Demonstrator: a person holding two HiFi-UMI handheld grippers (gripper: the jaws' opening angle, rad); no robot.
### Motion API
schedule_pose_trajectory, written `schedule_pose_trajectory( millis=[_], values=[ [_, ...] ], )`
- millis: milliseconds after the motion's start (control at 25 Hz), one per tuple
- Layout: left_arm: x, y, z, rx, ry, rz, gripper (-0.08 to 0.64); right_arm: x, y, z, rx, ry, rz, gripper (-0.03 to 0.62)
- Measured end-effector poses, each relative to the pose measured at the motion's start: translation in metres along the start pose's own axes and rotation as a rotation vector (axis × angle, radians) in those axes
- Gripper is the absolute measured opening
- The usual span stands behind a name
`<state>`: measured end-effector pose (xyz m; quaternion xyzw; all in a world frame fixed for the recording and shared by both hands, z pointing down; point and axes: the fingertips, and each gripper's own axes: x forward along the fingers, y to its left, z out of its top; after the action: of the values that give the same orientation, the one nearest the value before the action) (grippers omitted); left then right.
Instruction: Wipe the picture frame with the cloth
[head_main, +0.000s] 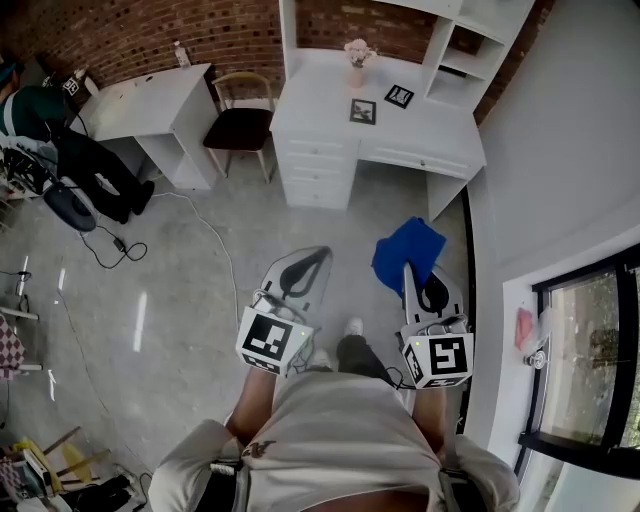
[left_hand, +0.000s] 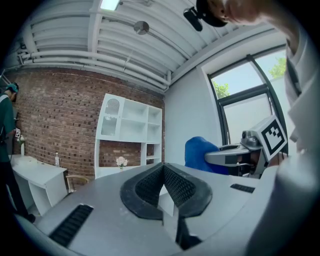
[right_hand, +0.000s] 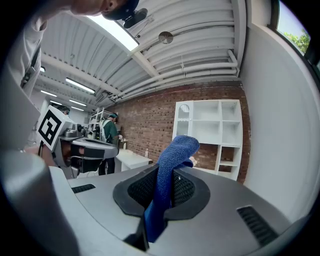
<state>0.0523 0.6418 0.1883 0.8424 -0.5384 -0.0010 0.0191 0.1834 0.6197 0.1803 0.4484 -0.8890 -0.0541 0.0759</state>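
Note:
Two small black picture frames (head_main: 363, 111) (head_main: 399, 96) stand on the white desk (head_main: 330, 95) across the room, far from both grippers. My right gripper (head_main: 409, 270) (right_hand: 167, 170) is shut on a blue cloth (head_main: 408, 250) (right_hand: 170, 165), which sticks up between its jaws and hangs ahead of them. The left gripper (head_main: 322, 254) (left_hand: 163, 166) is held beside it at about waist height, its jaws shut with nothing between them. In the left gripper view the cloth (left_hand: 197, 150) and the right gripper (left_hand: 227, 156) show at the right.
A pink flower vase (head_main: 357, 55) and white shelves (head_main: 470, 40) are on the desk. A wooden chair (head_main: 243, 120) and a second white desk (head_main: 150, 105) stand to its left. A person (head_main: 40, 110) is at far left, cables (head_main: 110, 245) cross the floor, and a window (head_main: 590, 350) is on the right.

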Motion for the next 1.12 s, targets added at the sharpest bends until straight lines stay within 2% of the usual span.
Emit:
schedule_pose_trajectory(
  millis=[240,800,1120],
  values=[
    [0.028,0.013,-0.007,0.009,0.008,0.014,0.002,0.026,-0.022,-0.008,0.01,0.006,0.012,0.032],
    [0.125,0.028,0.007,0.019,0.025,0.064,0.002,0.1,-0.098,-0.009,0.016,0.002,0.094,0.032],
    [0.151,0.032,0.014,0.033,0.021,0.103,0.002,0.124,-0.123,-0.009,0.025,-0.013,0.127,0.032]
  ],
)
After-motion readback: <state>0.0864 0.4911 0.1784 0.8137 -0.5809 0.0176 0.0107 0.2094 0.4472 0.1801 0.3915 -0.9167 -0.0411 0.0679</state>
